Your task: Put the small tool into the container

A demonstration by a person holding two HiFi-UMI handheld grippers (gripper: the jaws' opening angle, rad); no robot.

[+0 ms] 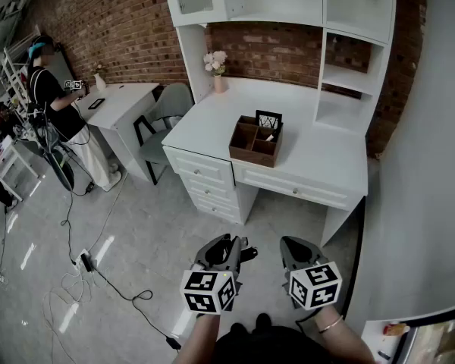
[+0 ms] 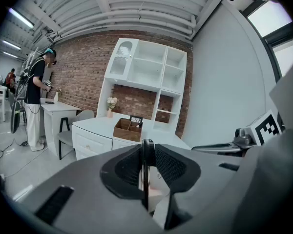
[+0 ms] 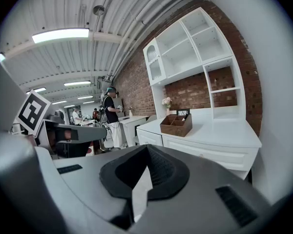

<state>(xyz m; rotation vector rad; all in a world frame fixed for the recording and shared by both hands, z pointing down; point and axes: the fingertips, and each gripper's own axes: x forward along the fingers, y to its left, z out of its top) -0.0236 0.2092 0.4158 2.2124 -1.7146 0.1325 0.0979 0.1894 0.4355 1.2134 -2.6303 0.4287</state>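
Lower centre, head view: left gripper (image 1: 229,243) clamped on the small tool (image 2: 146,172). Only the left gripper view shows it plainly: a thin dark strip, edge-on, long axis forward along the jaws. Right gripper (image 1: 291,243) closed, empty. Mid-frame, a compartmented wooden container (image 1: 244,152) sits on the white desk (image 1: 326,165); contents unclear.

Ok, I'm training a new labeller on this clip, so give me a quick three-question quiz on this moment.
1. True or false: the small tool already lies in the wooden container.
2. Which gripper holds the tool? A) left B) right C) neither
3. What does the container stand on?
Key: 1 false, it is clamped in the left gripper, away from the desk; 2 A; 3 the white desk.
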